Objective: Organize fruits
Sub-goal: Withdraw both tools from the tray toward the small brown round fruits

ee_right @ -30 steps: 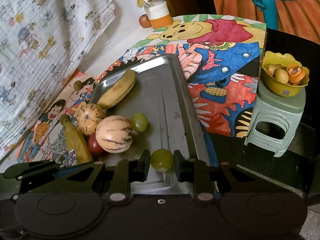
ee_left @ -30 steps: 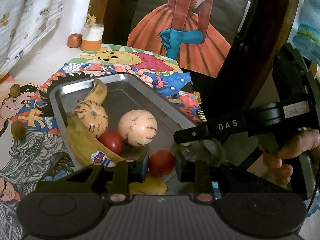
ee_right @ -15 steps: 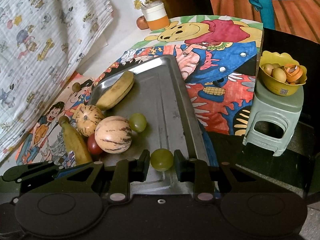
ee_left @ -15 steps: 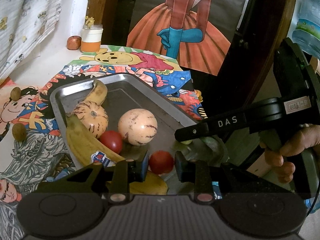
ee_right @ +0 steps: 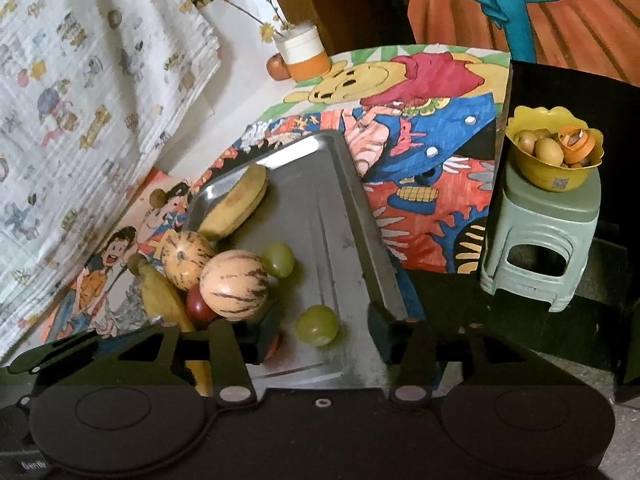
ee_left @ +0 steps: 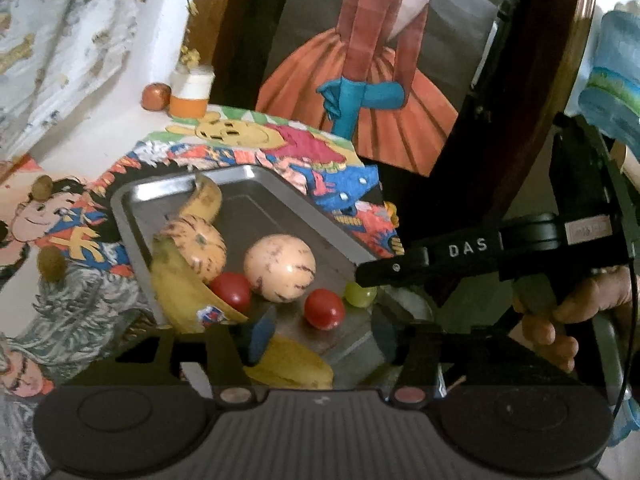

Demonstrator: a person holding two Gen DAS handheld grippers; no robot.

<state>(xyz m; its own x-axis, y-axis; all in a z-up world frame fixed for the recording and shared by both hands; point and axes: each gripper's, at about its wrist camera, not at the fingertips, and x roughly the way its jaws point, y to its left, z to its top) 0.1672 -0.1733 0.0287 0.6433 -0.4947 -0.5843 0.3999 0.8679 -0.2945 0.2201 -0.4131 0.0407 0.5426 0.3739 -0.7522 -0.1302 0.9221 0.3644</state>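
Green grape (ee_right: 317,325) loose on tray, right hand-held gripper (ee_right: 322,334) spread wide

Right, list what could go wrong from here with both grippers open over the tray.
1. The green grape lies loose between the right gripper fingers, near the tray rim; a nudge could roll it off.
2. The red tomato sits free between the left gripper fingers; lowering or closing off-centre could knock it into the banana.
3. Both grippers crowd the same tray corner, so they may collide.
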